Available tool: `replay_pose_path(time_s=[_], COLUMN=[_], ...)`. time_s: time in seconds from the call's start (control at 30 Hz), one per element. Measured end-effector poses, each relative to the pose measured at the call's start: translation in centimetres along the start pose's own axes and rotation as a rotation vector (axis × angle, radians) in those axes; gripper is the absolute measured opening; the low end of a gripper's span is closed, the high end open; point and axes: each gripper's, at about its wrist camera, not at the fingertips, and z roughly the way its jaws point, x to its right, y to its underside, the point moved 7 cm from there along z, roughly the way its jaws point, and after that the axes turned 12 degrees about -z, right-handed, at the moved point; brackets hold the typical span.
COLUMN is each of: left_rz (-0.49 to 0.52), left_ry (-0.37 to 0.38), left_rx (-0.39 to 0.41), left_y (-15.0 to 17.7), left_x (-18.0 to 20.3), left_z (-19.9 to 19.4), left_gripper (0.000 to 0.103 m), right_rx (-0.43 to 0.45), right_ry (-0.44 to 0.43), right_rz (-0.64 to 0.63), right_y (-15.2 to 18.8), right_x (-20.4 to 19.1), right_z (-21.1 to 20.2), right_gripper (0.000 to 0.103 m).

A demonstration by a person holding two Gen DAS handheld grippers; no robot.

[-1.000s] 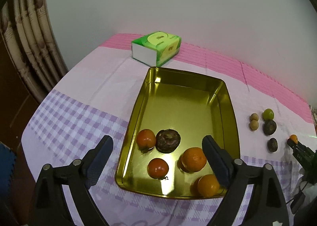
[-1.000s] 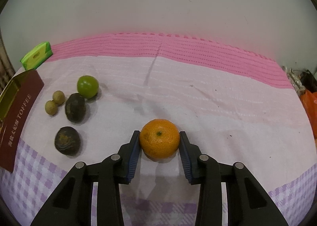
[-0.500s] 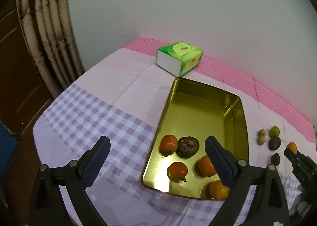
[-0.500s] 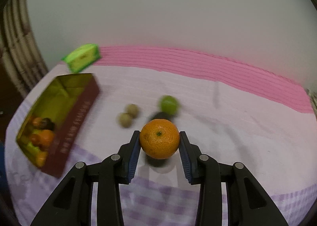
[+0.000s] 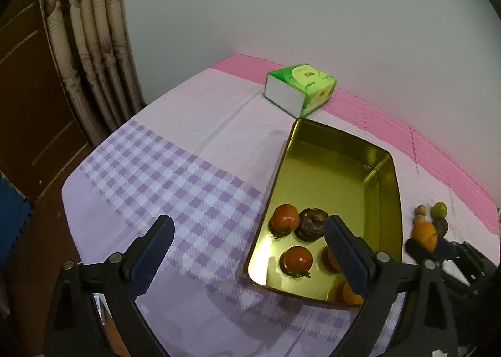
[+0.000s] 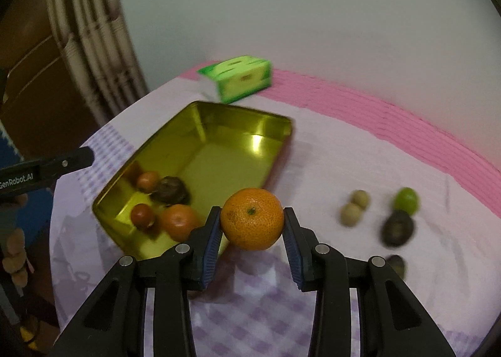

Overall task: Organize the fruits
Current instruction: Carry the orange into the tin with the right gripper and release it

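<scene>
Right claw clamped on a round orange mandarin, carried clear of the cloth-covered worktop just beside the near rim of the gold rectangular metal tin, probably for dropping in with the fruit gathered there. Left claw gapes wide, nothing in it, hanging off the tin's left side, likely leaving room. Small green and dark fruits lie loose to the right.

Left tongs gape empty; right tongs clamped tight
</scene>
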Motion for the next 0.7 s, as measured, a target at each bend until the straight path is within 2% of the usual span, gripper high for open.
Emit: replay_pose_path(time_s=[0.27, 0.7], left_rz=[-0.011, 0.0], left_ry=[-0.009, -0.009], left_rx=[-0.022, -0.03], left_y=[0.2, 0.5], left_x=[-0.3, 0.0], left_z=[0.7, 1.3], left_gripper=[0.095, 0.095], right_rx=[-0.041, -0.073], right_ry=[-0.024, -0.042], right_rz=[-0.064, -0.096], right_y=[-0.3, 0.0], right_x=[-2.5, -3.5], right_z=[2.6, 3.6], right_gripper=[0.039, 0.039])
